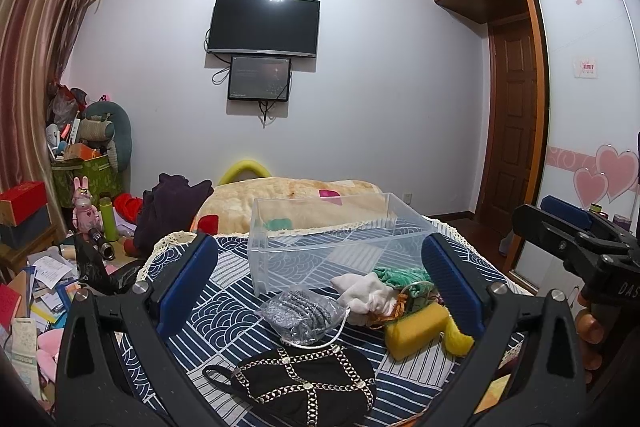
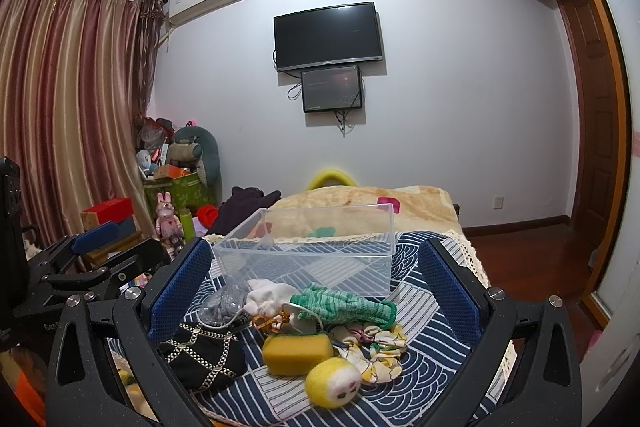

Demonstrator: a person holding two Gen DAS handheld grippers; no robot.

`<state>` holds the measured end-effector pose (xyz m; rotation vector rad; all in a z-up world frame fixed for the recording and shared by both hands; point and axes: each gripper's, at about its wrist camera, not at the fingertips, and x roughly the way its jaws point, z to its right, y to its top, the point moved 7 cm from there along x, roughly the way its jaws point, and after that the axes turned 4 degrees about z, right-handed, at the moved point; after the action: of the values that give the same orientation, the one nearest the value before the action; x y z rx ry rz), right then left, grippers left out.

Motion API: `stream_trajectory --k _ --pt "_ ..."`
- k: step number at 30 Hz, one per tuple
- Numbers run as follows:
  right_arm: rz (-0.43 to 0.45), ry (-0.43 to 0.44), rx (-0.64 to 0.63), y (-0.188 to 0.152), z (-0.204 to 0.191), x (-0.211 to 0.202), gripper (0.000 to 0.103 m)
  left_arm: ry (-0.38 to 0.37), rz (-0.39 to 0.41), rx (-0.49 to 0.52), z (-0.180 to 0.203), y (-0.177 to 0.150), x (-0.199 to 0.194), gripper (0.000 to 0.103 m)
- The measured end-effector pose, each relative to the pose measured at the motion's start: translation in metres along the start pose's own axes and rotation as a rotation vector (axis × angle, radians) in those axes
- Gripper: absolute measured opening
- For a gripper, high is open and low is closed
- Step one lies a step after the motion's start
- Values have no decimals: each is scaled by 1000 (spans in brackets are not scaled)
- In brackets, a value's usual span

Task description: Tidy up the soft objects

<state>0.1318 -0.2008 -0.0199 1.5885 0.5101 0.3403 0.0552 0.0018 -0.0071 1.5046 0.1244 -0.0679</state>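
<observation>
A clear plastic bin (image 1: 320, 239) (image 2: 312, 251) stands empty on the blue patterned cloth (image 1: 224, 307). In front of it lie soft items: a black chain-pattern pouch (image 1: 308, 383) (image 2: 204, 351), a grey mesh bag (image 1: 300, 315) (image 2: 226, 301), a white cloth (image 1: 364, 297) (image 2: 266, 295), a green knit piece (image 1: 400, 275) (image 2: 344, 303), a yellow sponge (image 1: 416, 331) (image 2: 298, 351), a yellow plush ball (image 2: 334, 383) and a floral scrunchie (image 2: 380, 347). My left gripper (image 1: 320, 287) is open above the pile. My right gripper (image 2: 312, 291) is open above it too, and shows at the left view's right edge (image 1: 576, 239).
A beige blanket (image 1: 300, 203) lies behind the bin. Clutter, boxes and toys (image 1: 80, 211) fill the floor at left. A wardrobe (image 1: 580, 107) and wooden door stand at right. A TV (image 1: 264, 25) hangs on the far wall.
</observation>
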Motion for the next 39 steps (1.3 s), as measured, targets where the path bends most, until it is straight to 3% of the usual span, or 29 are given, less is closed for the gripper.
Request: stream_trajectory --k 16,20,21,24,29,36,39 --pt "7 -11 6 1 -2 -2 103 3 3 -9 -1 2 -1 103" --pt "1 -15 -1 -1 -2 -2 103 -13 -33 -9 -1 -4 3 103" --pt "-2 -19 -3 -2 -2 -1 102 -14 -40 -12 -2 -6 3 102" --pt "-31 -27 -9 -7 -1 1 91 -36 -81 -24 -4 -16 6 85" --pt "-99 -30 -3 -23 3 8 79 -37 -172 -47 -9 -36 21 76" --pt "-227 -23 15 -58 7 15 62 -58 -302 -96 -19 -72 31 75" --pt "-278 -23 24 -72 9 17 61 -48 -351 -96 -24 -88 34 75"
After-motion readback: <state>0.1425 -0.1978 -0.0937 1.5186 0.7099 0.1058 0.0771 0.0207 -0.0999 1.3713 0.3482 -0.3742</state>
